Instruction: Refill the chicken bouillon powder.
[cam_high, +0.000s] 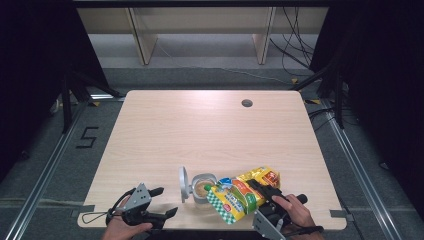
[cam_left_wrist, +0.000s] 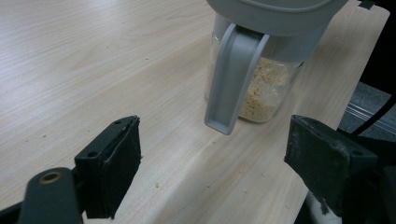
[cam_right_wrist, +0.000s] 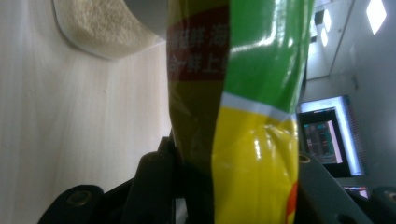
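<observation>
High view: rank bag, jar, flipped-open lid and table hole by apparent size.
1. Yellow-green bag, held in the right gripper
2. Jar
3. Lid, seen edge-on, so its rank is unsure
4. Table hole, clearly smallest

A glossy yellow and green pouch (cam_high: 240, 196) with a green spout tilts spout-first over the open mouth of a clear jar (cam_high: 202, 188) near the table's front edge. The jar stands upright, partly filled with pale beige powder, its grey hinged lid (cam_high: 183, 183) flipped open.
</observation>
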